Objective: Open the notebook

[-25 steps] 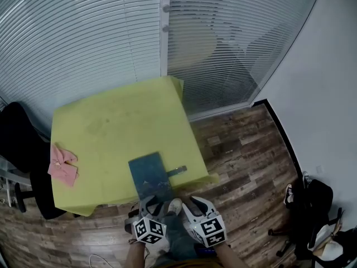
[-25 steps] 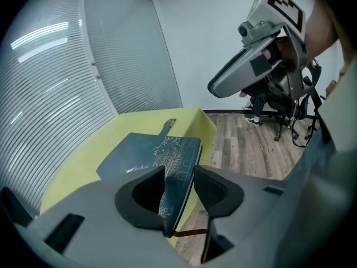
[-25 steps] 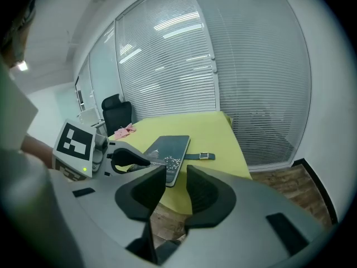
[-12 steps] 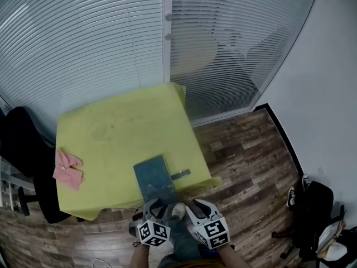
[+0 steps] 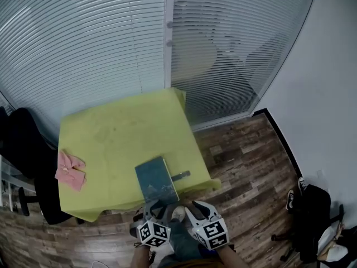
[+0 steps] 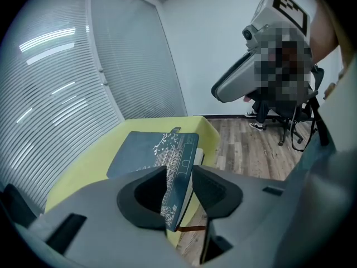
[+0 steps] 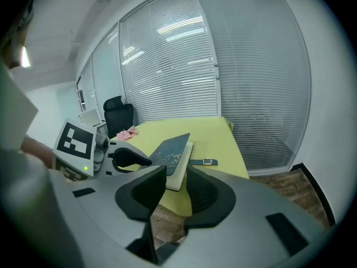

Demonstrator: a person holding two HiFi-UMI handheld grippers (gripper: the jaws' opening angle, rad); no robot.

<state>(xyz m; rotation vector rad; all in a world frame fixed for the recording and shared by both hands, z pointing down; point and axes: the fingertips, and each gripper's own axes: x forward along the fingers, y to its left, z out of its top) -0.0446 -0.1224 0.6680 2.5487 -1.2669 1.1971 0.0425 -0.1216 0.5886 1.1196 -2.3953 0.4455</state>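
Observation:
A dark teal notebook (image 5: pixel 155 177) lies at the near edge of the yellow table (image 5: pixel 122 127), its strap (image 5: pixel 181 176) trailing to the right. My left gripper (image 5: pixel 158 204) is at the notebook's near end. In the left gripper view the cover (image 6: pixel 159 149) is tilted up off the pages, and its near edge stands between the closing jaws of my left gripper (image 6: pixel 179 191), not pinched. My right gripper (image 5: pixel 195 206) hovers just off the table edge, open with nothing in it. In the right gripper view the notebook (image 7: pixel 174 156) lies beyond the right gripper (image 7: pixel 175 186).
A pink cloth (image 5: pixel 69 170) lies at the table's left edge, beside a black chair (image 5: pixel 22 149). Window blinds (image 5: pixel 111 38) stand behind the table. Wooden floor (image 5: pixel 245 161) lies to the right, with bags (image 5: pixel 312 205) by the wall.
The head view has shifted a little, so the table sits slightly higher in the picture. Both grippers stay at the table's near edge.

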